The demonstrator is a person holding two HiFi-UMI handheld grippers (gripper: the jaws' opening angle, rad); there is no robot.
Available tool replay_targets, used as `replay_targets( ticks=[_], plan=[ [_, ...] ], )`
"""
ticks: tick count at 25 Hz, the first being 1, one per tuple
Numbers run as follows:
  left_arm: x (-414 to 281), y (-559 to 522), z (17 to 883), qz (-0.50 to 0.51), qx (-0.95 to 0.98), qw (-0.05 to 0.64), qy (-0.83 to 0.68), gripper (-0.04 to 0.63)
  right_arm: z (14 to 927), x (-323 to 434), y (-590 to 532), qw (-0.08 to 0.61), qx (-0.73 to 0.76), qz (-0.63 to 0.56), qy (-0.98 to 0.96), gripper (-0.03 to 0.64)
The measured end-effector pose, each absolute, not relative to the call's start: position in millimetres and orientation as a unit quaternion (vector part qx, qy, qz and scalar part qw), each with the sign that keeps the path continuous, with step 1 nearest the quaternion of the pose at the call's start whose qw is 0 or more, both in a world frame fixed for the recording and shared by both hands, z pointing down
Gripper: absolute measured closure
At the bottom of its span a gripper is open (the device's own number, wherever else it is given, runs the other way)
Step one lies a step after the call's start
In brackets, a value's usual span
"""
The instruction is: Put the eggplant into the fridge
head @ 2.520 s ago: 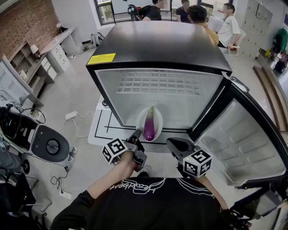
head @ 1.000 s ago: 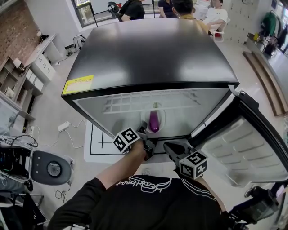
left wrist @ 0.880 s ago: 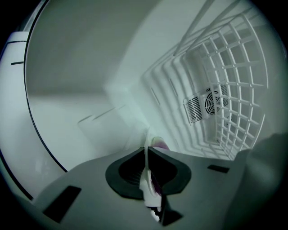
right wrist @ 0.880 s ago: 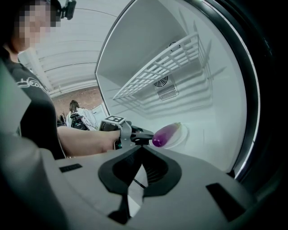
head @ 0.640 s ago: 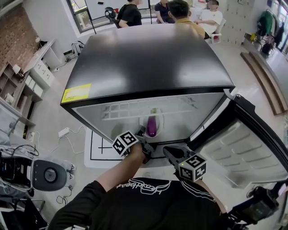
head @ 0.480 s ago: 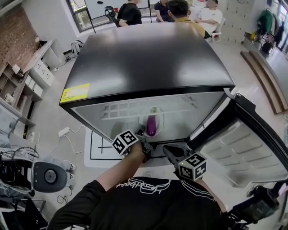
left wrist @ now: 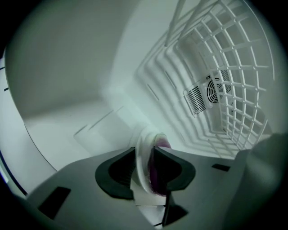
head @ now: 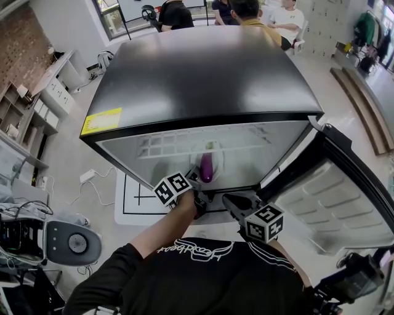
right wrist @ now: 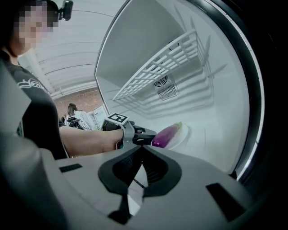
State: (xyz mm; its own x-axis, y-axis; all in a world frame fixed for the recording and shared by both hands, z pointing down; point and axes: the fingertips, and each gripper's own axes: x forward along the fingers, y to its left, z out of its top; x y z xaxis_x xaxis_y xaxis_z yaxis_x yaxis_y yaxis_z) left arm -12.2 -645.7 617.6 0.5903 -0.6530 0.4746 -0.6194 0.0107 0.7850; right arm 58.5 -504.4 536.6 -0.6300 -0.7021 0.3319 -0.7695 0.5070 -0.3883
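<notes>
The eggplant (right wrist: 166,134) lies on a plate (right wrist: 182,134) inside the fridge (head: 203,80), the plate's rim between the left gripper's (left wrist: 144,153) just-opened jaws, while the right gripper's (right wrist: 141,149) jaws are closed and empty.

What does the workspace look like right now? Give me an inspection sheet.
Surface: white fridge floor, carrying the plate.
Job's things: eggplant lies on a white plate inside the open fridge, below the wire shelf.
Clutter: nothing seen in the fridge.
Grippers: left gripper jaws have just been opening, with the plate rim between them; right gripper shut, empty, at the fridge opening.
Cables: white cable on the room floor, left of the fridge.
Surroundings: fridge door swung open at right; people behind the fridge.
</notes>
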Motion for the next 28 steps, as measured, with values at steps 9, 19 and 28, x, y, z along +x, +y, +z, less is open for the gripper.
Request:
replay_targets(
  ticks=[9, 19, 28],
  plan=[
    [-18.2, -644.2, 605.1, -0.014, 0.717, 0.521, -0.462, 0.422, 531.8, 58.4, -496.5, 0.064, 0.418, 0.252, -0.870, 0.607],
    [-24.2, -605.9, 576.7, -0.019, 0.762, 0.483, -0.430, 0.423, 521.2, 51.7, -477.4, 0.065, 0.398, 0.238, -0.883, 0.607],
    [-3.6, -517.8, 495.4, 0.012, 0.884, 0.308, -0.351, 0.425, 495.7, 58.9, -440.0, 0.060, 0.374, 0.203, -0.903, 0.607]
  ],
)
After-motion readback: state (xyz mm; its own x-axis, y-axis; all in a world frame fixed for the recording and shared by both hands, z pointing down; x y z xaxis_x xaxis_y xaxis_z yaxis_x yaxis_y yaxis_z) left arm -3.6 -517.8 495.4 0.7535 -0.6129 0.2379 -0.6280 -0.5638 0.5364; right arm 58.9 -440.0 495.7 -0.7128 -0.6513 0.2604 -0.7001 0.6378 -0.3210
